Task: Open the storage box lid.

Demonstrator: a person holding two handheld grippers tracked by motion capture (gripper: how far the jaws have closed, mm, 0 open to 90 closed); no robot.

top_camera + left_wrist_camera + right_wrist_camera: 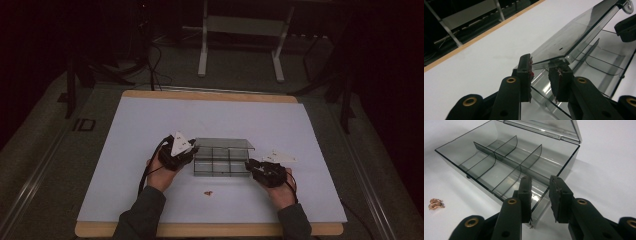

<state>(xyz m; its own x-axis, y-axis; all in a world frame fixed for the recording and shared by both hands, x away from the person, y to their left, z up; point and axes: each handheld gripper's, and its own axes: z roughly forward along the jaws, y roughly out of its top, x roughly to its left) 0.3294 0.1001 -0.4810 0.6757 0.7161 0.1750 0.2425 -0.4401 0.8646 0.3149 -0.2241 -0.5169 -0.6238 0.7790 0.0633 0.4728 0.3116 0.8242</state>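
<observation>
**Smoky box held at both ends, lid half up**

No brand or label can be read on the box [220,159]; the only writing in sight is "ID" on the dark floor strip [83,124] left of the table [150,125], seen from above.

The box sits near the middle of the white table, a clear grey case split into six cells by dividers. Its lid [574,35] stands partly raised, hinged along the far side.

The left gripper [186,149] comes in at the box's left end, the hand [159,172] under it and the forearm angled in from the bottom edge. In the left gripper view its jaws stand apart with the lid's corner between them; whether the pads press on it cannot be told.

The right gripper [255,165] meets the box's right end, held low and level. In the right gripper view its jaws straddle the near corner wall, parted, one inside and one outside.

A small copper trinket [434,204] lies on the table just in front of the box.
</observation>
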